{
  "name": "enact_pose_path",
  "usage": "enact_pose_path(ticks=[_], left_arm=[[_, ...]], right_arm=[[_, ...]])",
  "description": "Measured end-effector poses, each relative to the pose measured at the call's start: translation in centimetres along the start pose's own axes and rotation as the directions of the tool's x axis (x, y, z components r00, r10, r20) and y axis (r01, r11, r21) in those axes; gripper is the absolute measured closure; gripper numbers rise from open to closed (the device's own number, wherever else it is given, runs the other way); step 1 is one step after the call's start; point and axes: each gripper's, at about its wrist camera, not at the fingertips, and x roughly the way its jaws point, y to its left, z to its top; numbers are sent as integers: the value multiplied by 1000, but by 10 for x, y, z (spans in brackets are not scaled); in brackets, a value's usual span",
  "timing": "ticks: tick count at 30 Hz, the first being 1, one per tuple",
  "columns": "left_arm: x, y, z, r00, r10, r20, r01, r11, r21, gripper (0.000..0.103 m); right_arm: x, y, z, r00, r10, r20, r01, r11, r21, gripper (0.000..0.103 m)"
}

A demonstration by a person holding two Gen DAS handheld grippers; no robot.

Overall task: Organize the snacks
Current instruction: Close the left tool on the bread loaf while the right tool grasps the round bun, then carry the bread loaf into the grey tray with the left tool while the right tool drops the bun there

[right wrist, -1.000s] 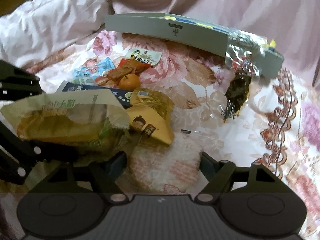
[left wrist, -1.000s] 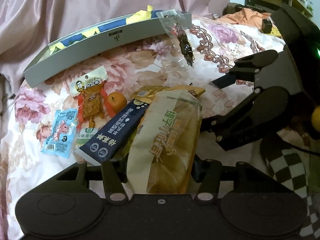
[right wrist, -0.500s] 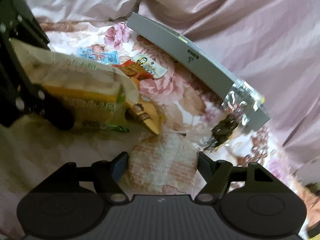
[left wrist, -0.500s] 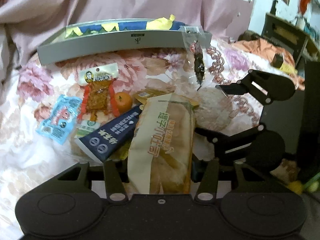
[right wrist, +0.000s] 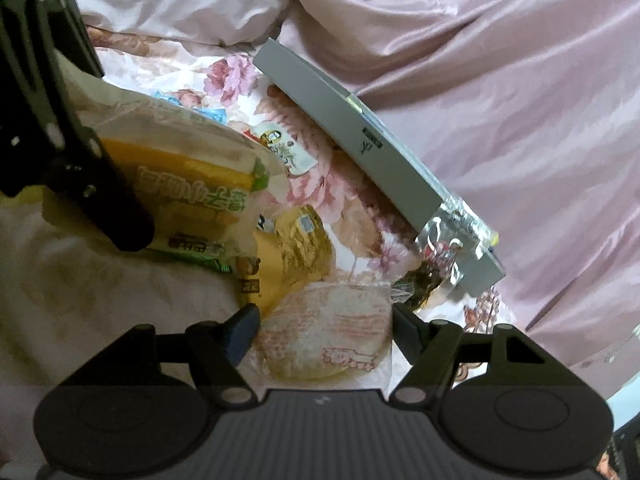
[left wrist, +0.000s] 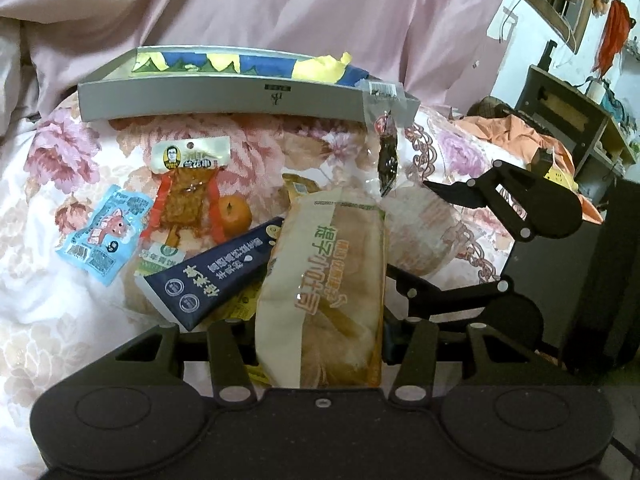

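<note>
Left wrist view: the left gripper (left wrist: 318, 344) holds the bread pack (left wrist: 326, 300) between its fingers, which have just been closing on it. The pack's long axis runs along the fingers, its far end pointing toward the grey box (left wrist: 240, 100) at the back of the bed (left wrist: 48, 300). Right wrist view: the right gripper (right wrist: 322, 332) straddles a round cake pack (right wrist: 326, 340) lying on the bed; its fingers (right wrist: 240, 328), just narrowing, stand at medium width, and contact cannot be told.
</note>
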Motion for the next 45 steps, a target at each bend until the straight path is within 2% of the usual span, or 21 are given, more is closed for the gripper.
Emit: enact_pose_path(ticks=[7,12,16,23,28,32,36,42,45], left_arm=[[-9,2,2,997,-6,75,8,1000,-22,51],[-17,6,7,990,9,142,0,998,-61,51],[-21,7,20,977,68,201,-54,996,-74,51],[-17,8,64,944,146,297,-110,985,-134,51],[0,12,111,922,202,331,-151,973,-174,51],[19,17,145,907,232,350,-174,966,-190,51],[42,22,176,901,261,348,-195,957,-214,51],[77,25,202,905,293,308,-225,945,-240,51],[95,27,209,915,301,268,-232,937,-260,51]], right_arm=[[-8,4,1,995,-78,64,81,995,-56,29],[-17,-1,4,976,-154,153,163,985,-48,29],[-22,-13,10,947,-227,229,236,972,-9,29],[-12,-56,30,871,-370,322,339,929,151,28],[16,-85,42,848,-419,324,358,904,234,28],[35,-105,47,837,-441,323,358,889,287,28],[53,-120,51,840,-443,314,344,881,324,28],[75,-134,51,851,-435,293,331,879,344,28],[82,-140,50,866,-419,274,308,878,367,28]])
